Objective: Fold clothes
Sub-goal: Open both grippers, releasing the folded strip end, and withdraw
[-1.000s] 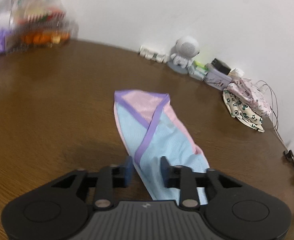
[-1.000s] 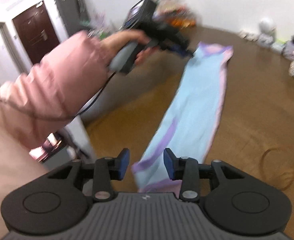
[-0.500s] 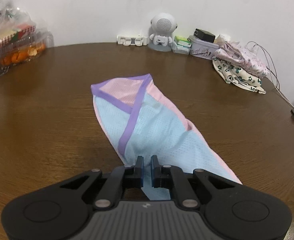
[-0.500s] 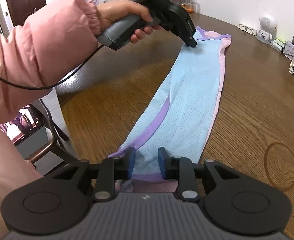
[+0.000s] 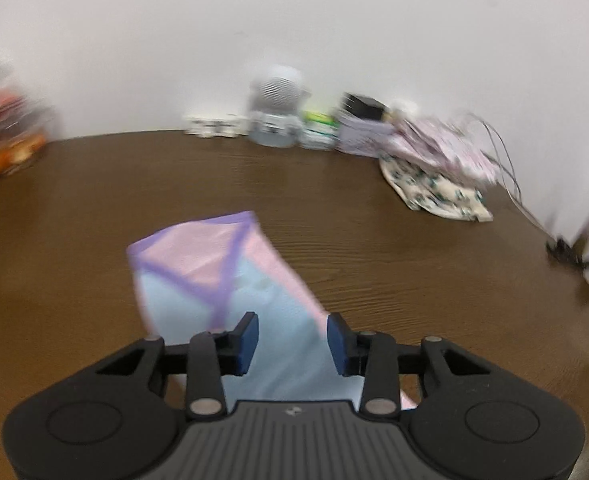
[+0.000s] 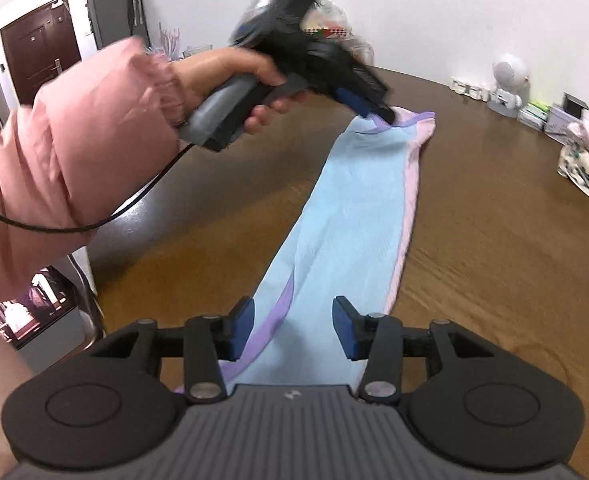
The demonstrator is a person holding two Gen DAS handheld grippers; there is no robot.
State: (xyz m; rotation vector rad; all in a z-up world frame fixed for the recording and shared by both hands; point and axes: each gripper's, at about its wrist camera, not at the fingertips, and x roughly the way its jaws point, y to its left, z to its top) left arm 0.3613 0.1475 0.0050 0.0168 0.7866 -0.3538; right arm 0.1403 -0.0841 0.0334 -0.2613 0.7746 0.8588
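Observation:
A light-blue garment (image 6: pixel 358 216) with pink and purple trim lies as a long narrow strip on the brown wooden table (image 6: pixel 494 240). In the left wrist view its far end (image 5: pixel 214 264) is folded over, showing pink. My left gripper (image 5: pixel 292 342) is open above that end; in the right wrist view the left gripper (image 6: pixel 370 108) hovers at the far end, held in a pink-sleeved hand. My right gripper (image 6: pixel 292 330) is open over the near end of the strip, with the cloth lying below its fingers.
A pile of patterned clothes (image 5: pixel 438 176) lies at the table's far right, also visible in the right wrist view (image 6: pixel 586 156). A white robot figure (image 5: pixel 274 108), small boxes (image 5: pixel 358 124) and a fruit bag (image 5: pixel 2 140) line the wall. The table's left edge (image 6: pixel 94 272) is near.
Both grippers have opened and let go of the garment. The left gripper has lifted and moved toward the folded far end; the strip lies flat.

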